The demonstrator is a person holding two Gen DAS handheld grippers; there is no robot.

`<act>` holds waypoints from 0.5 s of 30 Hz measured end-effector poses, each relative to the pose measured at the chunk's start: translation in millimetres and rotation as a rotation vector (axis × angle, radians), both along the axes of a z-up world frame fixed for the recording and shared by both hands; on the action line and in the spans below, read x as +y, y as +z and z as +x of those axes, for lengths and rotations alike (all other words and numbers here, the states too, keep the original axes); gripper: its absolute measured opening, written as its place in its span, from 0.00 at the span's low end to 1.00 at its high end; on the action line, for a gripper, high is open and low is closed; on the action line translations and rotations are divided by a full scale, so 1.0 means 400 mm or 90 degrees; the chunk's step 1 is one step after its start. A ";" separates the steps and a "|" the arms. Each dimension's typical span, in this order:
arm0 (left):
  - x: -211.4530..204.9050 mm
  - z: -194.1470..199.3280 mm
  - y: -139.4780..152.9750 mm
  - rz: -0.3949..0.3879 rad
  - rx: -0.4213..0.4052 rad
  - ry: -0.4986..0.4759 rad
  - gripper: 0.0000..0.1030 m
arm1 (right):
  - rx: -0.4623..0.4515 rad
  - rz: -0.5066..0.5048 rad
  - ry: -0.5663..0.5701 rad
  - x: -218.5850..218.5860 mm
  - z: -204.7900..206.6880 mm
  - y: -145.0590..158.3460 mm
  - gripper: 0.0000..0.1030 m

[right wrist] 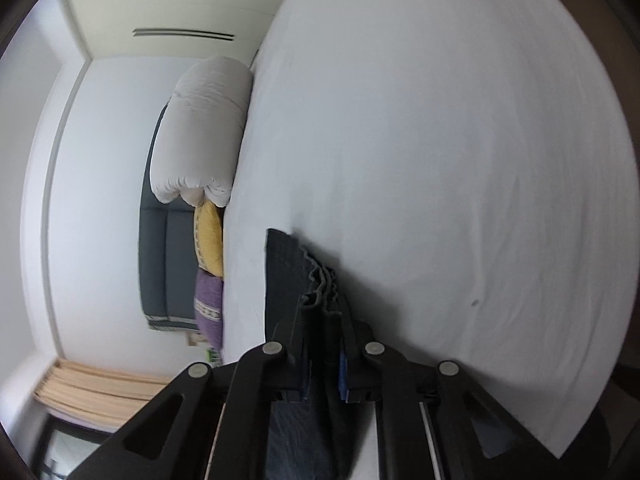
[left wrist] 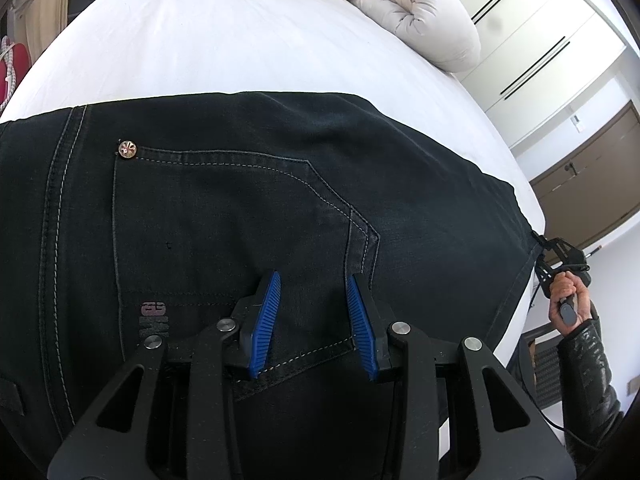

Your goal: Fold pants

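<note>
The left wrist view looks down close over the pants (left wrist: 248, 208) toward the bed's (left wrist: 224, 48) far edge. The right wrist view, rolled sideways, faces along the bed (right wrist: 440, 140); both share the rolled duvet (left wrist: 424, 16).

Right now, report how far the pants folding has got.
Done: the pants lie spread on the bed, back pocket up. In hand: the right gripper clamps bunched fabric at one end; the left gripper hovers open over the pocket. Left: no completed fold shows yet.

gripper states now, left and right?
Left gripper: open, over the pants, holding nothing.
Right gripper: closed on bunched pants fabric.
</note>
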State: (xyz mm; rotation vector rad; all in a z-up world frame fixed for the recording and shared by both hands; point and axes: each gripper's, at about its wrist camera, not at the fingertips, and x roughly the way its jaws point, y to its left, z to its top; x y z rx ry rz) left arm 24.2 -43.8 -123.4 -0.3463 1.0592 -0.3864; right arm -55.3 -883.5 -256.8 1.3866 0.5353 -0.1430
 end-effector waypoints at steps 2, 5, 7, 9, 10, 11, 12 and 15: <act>0.002 0.000 -0.001 -0.003 0.000 0.002 0.33 | 0.001 -0.061 0.031 0.042 0.010 0.052 0.11; 0.005 0.002 -0.002 -0.005 0.000 0.005 0.33 | 0.000 -0.204 0.126 0.172 0.045 0.155 0.11; 0.006 0.002 0.001 -0.004 0.000 0.008 0.33 | 0.006 -0.313 0.203 0.292 0.071 0.208 0.11; 0.005 0.002 0.006 -0.002 0.000 0.014 0.33 | 0.015 -0.445 0.312 0.454 0.096 0.235 0.11; 0.005 0.001 0.008 -0.001 0.001 0.015 0.33 | 0.026 -0.515 0.377 0.544 0.106 0.230 0.11; 0.004 0.001 0.011 0.000 0.001 0.016 0.33 | 0.044 -0.574 0.430 0.620 0.112 0.213 0.11; 0.003 0.001 0.015 -0.002 0.003 0.018 0.34 | 0.062 -0.612 0.464 0.670 0.120 0.193 0.11; 0.000 -0.001 0.035 -0.018 0.005 0.020 0.34 | 0.124 -0.764 0.521 0.787 0.118 0.119 0.11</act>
